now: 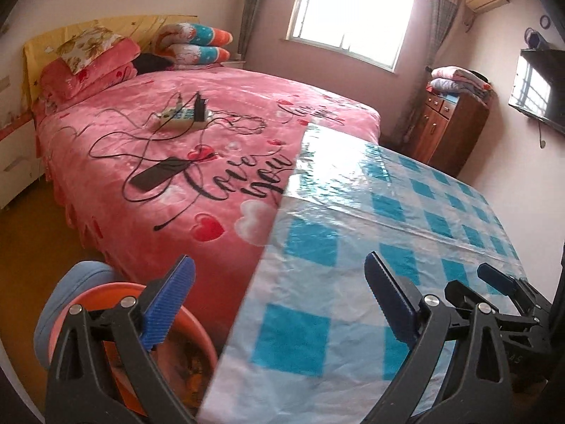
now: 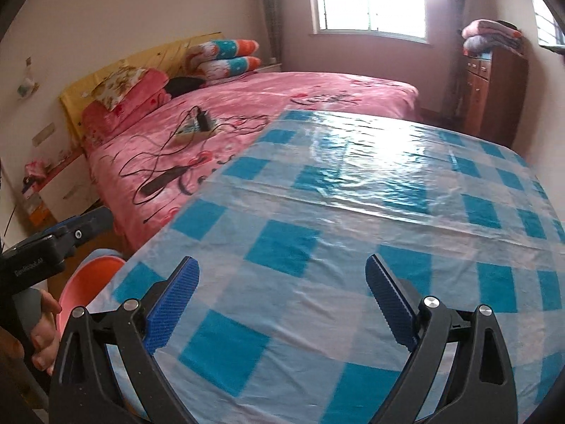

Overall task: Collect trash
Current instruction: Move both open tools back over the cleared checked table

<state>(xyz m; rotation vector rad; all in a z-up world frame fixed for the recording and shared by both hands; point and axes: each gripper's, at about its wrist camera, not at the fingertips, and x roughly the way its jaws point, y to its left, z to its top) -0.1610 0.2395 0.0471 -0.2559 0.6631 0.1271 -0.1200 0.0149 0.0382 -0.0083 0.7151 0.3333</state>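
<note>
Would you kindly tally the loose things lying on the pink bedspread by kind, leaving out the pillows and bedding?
Power strip: 1
Black plug-in adapter: 1
Flat dark device: 1
Total: 3, not counting the tangled cables, whose number cannot be told.

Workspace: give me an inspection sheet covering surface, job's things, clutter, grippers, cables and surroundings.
Surface: table with blue-and-white checked plastic cloth, glossy, wrinkled; no trash seen on it.
Job's things: orange bin on the floor beside the table's left edge, with some contents inside.
Clutter: nothing seen on the table.
Grippers: left gripper open and empty, over the table's edge by the bin; right gripper open and empty, over the cloth.
Cables: power strip with charger and black leads running to a dark flat device, all on the bed.
Surroundings: bed with pink cover, folded bedding at its head, window, wooden cabinet with blankets on top.
</note>
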